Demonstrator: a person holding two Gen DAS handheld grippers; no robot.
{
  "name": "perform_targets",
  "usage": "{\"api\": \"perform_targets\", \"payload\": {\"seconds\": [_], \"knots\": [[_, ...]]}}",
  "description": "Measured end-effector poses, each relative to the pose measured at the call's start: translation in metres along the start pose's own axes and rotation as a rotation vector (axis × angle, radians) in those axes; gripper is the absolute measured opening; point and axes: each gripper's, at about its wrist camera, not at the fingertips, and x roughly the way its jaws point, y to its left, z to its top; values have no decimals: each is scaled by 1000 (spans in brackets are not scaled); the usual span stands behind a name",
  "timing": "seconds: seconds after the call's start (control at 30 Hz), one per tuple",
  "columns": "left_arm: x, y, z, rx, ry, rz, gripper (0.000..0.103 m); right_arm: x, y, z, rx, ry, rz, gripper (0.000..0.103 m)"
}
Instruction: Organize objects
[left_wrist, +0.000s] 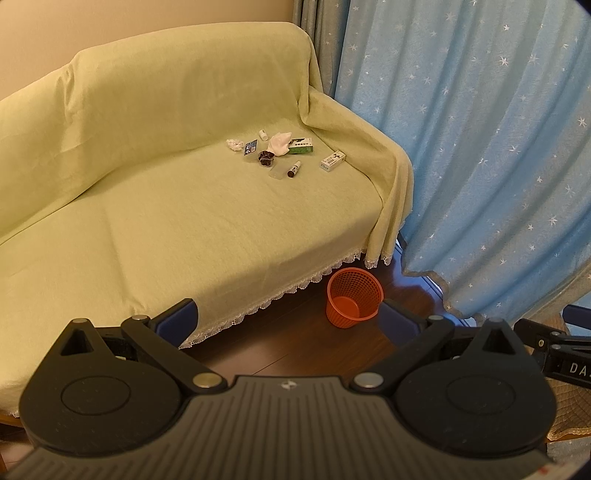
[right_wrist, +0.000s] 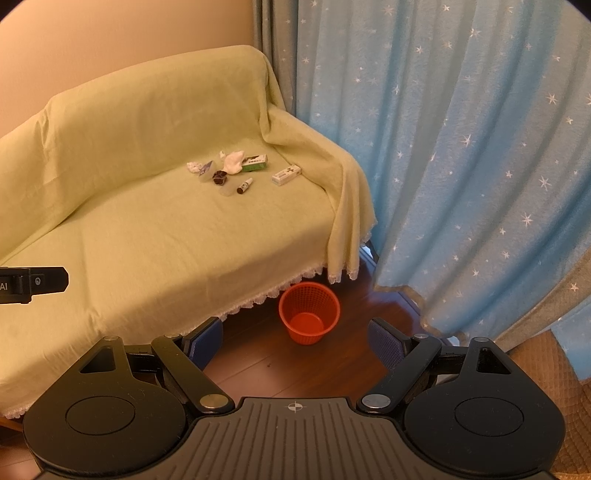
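Clearly nothing is in hand yet: the left gripper (left_wrist: 288, 317) hangs with its blue-padded jaws spread wide over the dark wooden floor, and the right gripper (right_wrist: 295, 341) is spread just the same, both well short of the sofa draped in a pale green cloth with a lace hem (left_wrist: 184, 229).

The things to be sorted lie in a loose cluster on the seat near the far armrest. They include a crumpled white cloth (left_wrist: 279, 143), a green-and-white cardboard box (left_wrist: 302, 146) touching it, a white carton box lying apart toward the armrest (left_wrist: 332, 161), a small dark bottle with a white cap lying on its side (left_wrist: 294, 169), a dark scrunched hair tie (left_wrist: 265, 158), a little wad of white paper (left_wrist: 233, 144) and a small blue card-like packet (left_wrist: 250, 147). On the floor just below the seat's front corner stands an orange plastic mesh basket (left_wrist: 352, 297), empty as far as can be seen.

All of these look light. The boxes are probably thin card that would dent, so a gentle pinch across the narrow sides seems best. The cloth and hair tie are soft and can be taken by any raised fold. The bottle is likely smooth and liable to roll on the yielding cushion, so it should be gripped across its middle.
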Motion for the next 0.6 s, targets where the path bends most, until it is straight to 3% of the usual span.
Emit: {"api": "perform_targets", "payload": {"seconds": [0.6], "knots": [[17,18,8,12,22,-30,102,21,16,5,-15,13,17,84]]}}
